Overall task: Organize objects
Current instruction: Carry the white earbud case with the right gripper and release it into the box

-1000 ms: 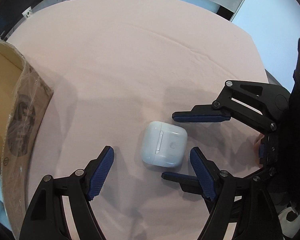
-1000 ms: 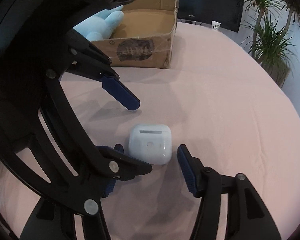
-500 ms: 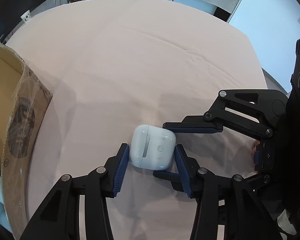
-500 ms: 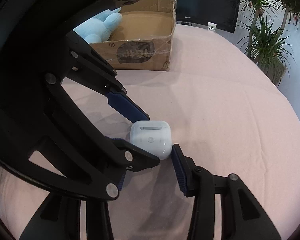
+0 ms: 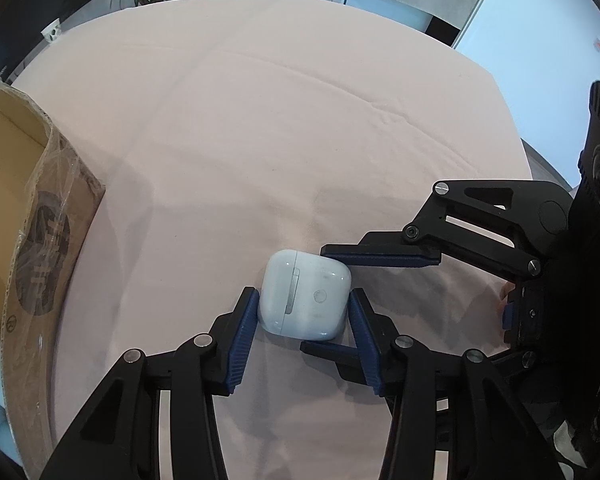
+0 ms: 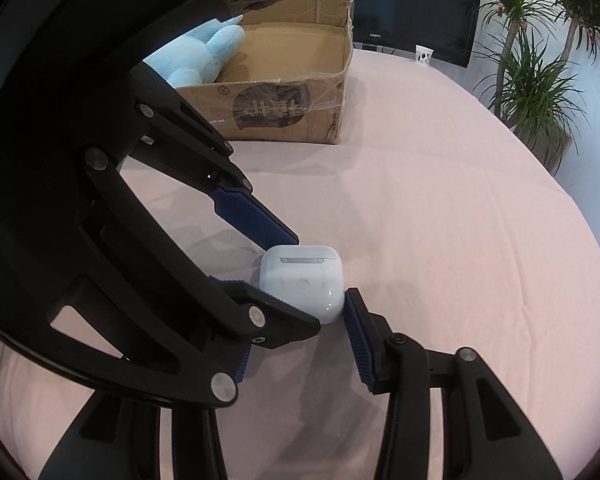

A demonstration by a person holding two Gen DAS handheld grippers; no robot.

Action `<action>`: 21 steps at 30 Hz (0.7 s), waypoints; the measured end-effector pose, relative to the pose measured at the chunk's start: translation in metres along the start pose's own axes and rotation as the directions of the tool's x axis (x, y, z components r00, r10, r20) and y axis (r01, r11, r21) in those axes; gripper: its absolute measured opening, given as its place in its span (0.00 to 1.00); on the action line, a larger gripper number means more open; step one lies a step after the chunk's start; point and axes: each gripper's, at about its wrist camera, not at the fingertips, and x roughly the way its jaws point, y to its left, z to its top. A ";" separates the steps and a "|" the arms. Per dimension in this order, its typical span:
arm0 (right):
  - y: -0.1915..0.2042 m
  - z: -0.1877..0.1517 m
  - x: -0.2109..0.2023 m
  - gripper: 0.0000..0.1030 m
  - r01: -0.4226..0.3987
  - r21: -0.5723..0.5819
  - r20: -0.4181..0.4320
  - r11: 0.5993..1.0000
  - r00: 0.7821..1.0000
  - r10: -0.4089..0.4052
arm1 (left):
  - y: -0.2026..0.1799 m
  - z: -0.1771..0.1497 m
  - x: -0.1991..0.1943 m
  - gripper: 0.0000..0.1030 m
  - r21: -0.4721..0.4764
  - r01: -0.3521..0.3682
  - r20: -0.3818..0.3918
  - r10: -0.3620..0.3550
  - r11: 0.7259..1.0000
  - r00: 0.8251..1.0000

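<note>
A white earbud case (image 5: 305, 297) lies on the pink tablecloth, also seen in the right wrist view (image 6: 302, 280). My left gripper (image 5: 302, 307) is shut on its two sides with its blue pads. My right gripper (image 6: 300, 304) comes in from the right and is closed on the same case crosswise; its upper finger (image 5: 380, 258) touches the case's far edge and its lower finger (image 5: 332, 350) lies by the near edge. In the right wrist view one right finger is hidden behind the left gripper's frame.
A cardboard box (image 6: 292, 92) stands at the table's left side, with a light blue plush toy (image 6: 204, 56) inside. The box's wall also shows in the left wrist view (image 5: 40, 248). Potted plants (image 6: 532, 80) and a television stand beyond the round table's edge.
Both grippers went from open around the case to closed on it. The left pads closed first; the right fingers have drawn in against the case.
</note>
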 end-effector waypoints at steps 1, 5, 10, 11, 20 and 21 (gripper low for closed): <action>0.000 0.000 0.000 0.39 0.002 -0.001 0.000 1.000 1.000 -0.002 | 0.000 0.000 -0.001 0.43 0.001 0.000 0.001 0.000 1.000 1.000; 0.002 -0.001 0.000 0.39 0.005 -0.002 0.001 1.000 1.000 -0.005 | 0.000 0.000 -0.002 0.43 -0.001 -0.003 0.000 0.003 1.000 1.000; 0.002 0.000 -0.001 0.39 0.020 -0.002 0.007 1.000 1.000 -0.020 | -0.001 0.002 -0.010 0.43 -0.004 -0.008 0.006 0.008 1.000 1.000; 0.001 0.002 -0.002 0.39 0.018 0.001 0.013 1.000 1.000 -0.018 | -0.003 -0.002 -0.008 0.43 -0.004 -0.010 0.016 0.010 1.000 1.000; 0.009 0.030 -0.026 0.39 0.057 -0.043 0.073 0.997 0.996 -0.053 | -0.004 -0.016 -0.064 0.43 -0.032 -0.035 0.133 0.039 0.999 0.990; 0.011 0.035 -0.029 0.39 0.062 -0.055 0.083 0.997 0.995 -0.057 | -0.002 -0.018 -0.074 0.43 -0.042 -0.040 0.156 0.046 0.998 0.987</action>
